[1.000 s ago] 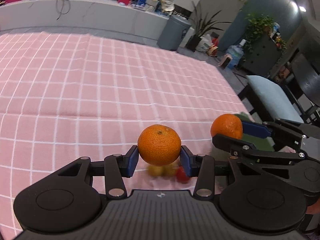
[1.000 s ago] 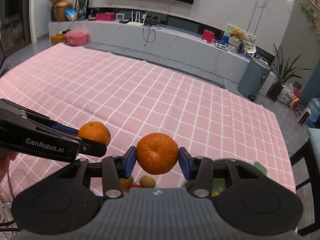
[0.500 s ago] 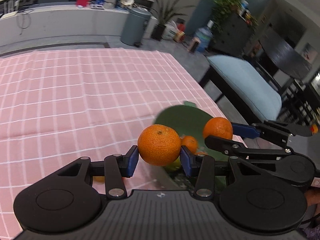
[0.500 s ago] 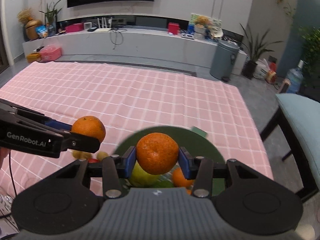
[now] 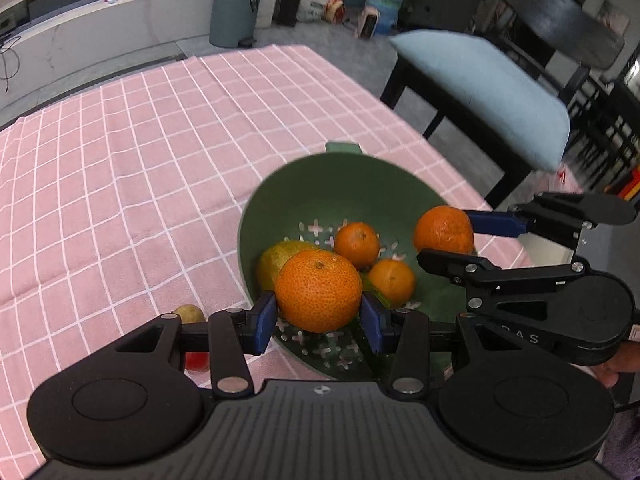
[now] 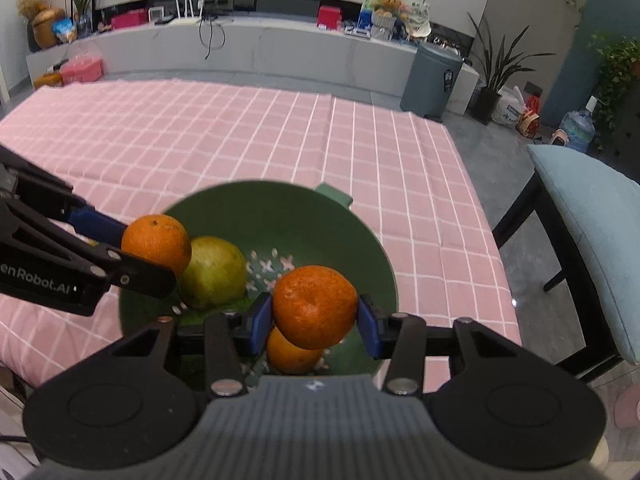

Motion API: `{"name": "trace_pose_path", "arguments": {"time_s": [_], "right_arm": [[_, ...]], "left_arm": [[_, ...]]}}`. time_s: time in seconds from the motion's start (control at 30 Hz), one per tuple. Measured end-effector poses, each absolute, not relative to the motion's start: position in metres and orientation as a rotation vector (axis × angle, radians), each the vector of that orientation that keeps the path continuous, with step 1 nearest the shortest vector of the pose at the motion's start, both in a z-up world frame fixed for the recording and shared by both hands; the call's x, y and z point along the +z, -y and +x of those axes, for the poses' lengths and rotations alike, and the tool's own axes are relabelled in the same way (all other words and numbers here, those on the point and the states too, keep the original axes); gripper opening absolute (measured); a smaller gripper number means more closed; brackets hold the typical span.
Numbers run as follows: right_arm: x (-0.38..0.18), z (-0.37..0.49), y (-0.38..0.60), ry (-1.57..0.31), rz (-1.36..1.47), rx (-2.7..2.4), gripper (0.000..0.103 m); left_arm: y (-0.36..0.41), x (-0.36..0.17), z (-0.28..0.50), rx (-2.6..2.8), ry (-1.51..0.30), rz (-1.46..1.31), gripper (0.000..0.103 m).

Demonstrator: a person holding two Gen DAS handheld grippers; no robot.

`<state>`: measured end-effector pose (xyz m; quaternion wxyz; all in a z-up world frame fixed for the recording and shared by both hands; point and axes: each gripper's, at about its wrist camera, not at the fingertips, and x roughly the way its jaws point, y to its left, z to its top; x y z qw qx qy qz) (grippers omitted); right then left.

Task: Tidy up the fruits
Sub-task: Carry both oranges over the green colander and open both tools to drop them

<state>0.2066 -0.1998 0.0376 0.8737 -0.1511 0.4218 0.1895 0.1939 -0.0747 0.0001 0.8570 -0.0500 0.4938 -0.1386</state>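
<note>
Hovering over a green colander (image 5: 280, 196), both hand-held grippers have fruit pinched between their blue pads. The left hand-held gripper (image 5: 318, 318) is clamped on a big orange (image 5: 318, 290), and the right hand-held gripper (image 6: 314, 320) is clamped on its own orange (image 6: 314, 306). Each one also shows up in the other's camera, so they're close together above the bowl.

Down inside the colander there's already a yellow-green fruit (image 6: 214, 272) on the left side and two small oranges (image 5: 356, 245) near the middle, sitting on the cross-shaped drain holes. Not a ton of bare floor left in there, mostly the far wall and the right side.

Outside the colander, just beside its left rim, a small yellowish fruit (image 5: 189, 313) and something red (image 5: 196, 361) lie on the cloth, partly hidden behind the left gripper's finger, so can't say what they are exactly.

The colander sits near the right edge of the tabletop, which has a pink checked cloth (image 5: 120, 160) with loads of open room to the left and back. Past that edge is a chair with a light blue cushion (image 6: 592, 232). Further back: a long white counter (image 6: 240, 48), a grey bin (image 6: 430, 80) and some potted plants.
</note>
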Motion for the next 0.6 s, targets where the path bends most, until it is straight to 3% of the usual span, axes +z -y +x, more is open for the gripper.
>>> {"name": "trace_pose_path", "arguments": {"time_s": [0.6], "right_arm": [[0.006, 0.218, 0.192, -0.958, -0.374, 0.442, 0.043]], "left_arm": [[0.089, -0.009, 0.204, -0.329, -1.114, 0.017, 0.051]]}}
